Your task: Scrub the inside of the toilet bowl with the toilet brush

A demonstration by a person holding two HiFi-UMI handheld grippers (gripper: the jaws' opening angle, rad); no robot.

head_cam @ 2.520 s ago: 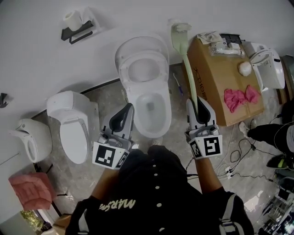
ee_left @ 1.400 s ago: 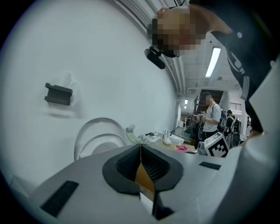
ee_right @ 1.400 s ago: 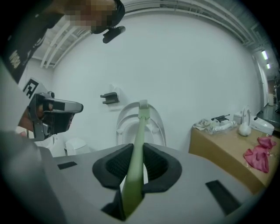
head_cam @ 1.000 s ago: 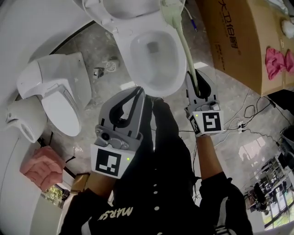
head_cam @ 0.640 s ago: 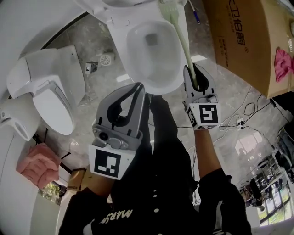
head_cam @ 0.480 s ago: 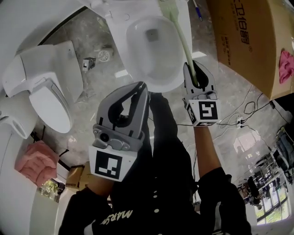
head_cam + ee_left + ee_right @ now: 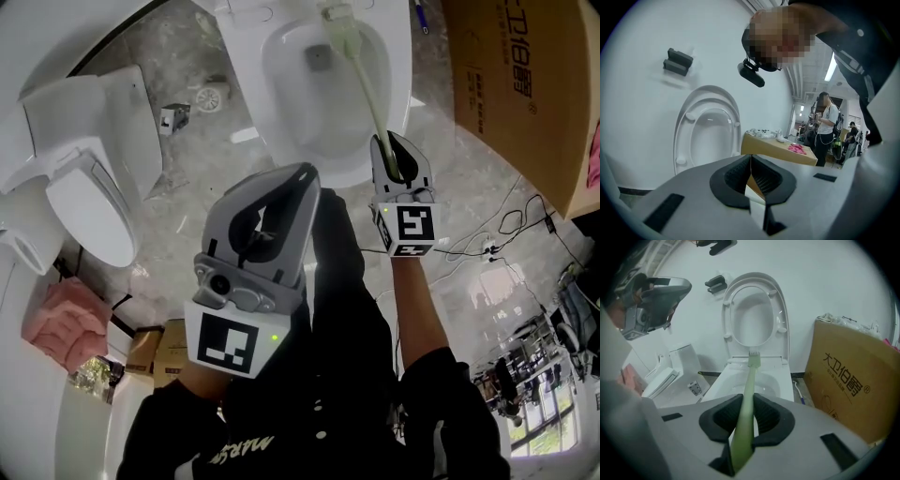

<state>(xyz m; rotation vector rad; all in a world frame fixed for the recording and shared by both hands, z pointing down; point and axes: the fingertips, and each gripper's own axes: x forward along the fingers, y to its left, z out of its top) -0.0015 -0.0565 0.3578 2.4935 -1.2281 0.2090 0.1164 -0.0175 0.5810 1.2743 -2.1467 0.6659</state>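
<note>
The light, stiff pale-green plastic toilet brush (image 7: 368,89), its head over the white ceramic toilet bowl (image 7: 281,103), is clamped near its smooth, likely slippery handle end by the right gripper (image 7: 394,155) fingers, while the left gripper (image 7: 298,183) fingers are closed and empty.

In the head view a brown cardboard box (image 7: 525,84) with printed letters fills 1 o'clock. A second white toilet (image 7: 89,178), lid closed, sits at 10 o'clock, and a pink cloth (image 7: 54,314) lies at 8 o'clock. Loose cables (image 7: 469,251) trail over the marble floor (image 7: 202,178) at 3 o'clock.
</note>
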